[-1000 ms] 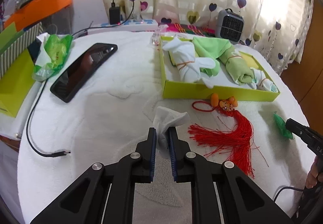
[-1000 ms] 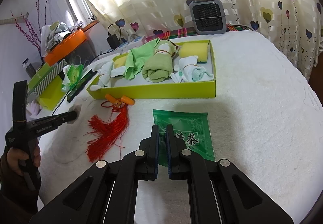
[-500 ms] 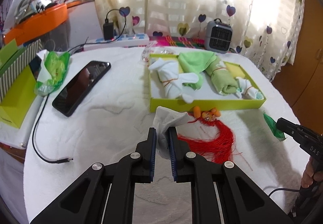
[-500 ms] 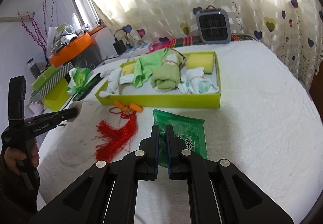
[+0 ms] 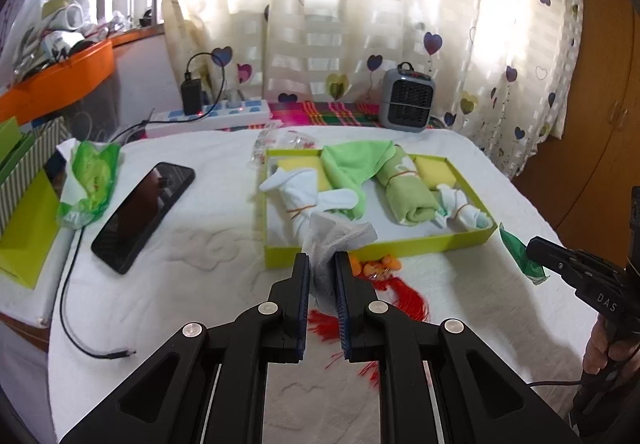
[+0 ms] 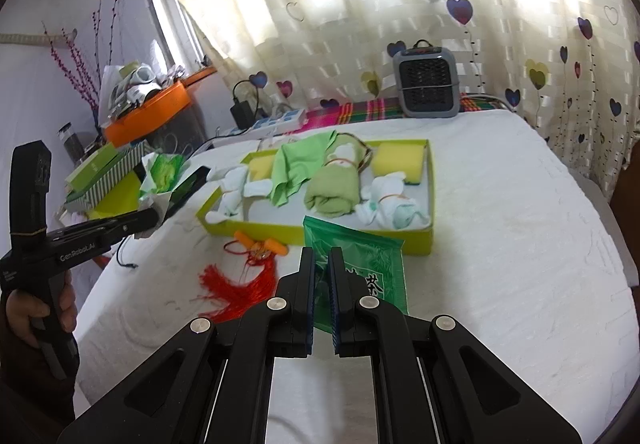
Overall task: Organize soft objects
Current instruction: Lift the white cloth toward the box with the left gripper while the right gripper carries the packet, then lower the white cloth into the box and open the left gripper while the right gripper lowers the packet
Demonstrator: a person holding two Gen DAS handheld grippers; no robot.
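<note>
My left gripper (image 5: 322,264) is shut on a white crumpled tissue (image 5: 336,234) and holds it in the air in front of the yellow-green box (image 5: 384,244). My right gripper (image 6: 321,262) is shut on a green tea packet (image 6: 360,264) and holds it above the bed by the box's near wall (image 6: 256,230). The box holds white sock bundles (image 5: 304,192), a green cloth (image 5: 352,168), a rolled green towel (image 5: 412,196) and yellow sponges (image 6: 396,160). A red tassel charm (image 6: 240,284) lies on the white bedspread in front of the box.
A black phone (image 5: 144,210) and a green wipes pack (image 5: 90,180) lie to the left. A cable (image 5: 80,324) runs along the left edge. A grey heater (image 5: 406,100) and a power strip (image 5: 208,118) stand at the back. Striped boxes (image 5: 24,180) stand far left.
Both grippers have risen with their loads. The left gripper lifted the tissue off the bed and carried it toward the box. The right gripper lifted the green packet toward the box.
</note>
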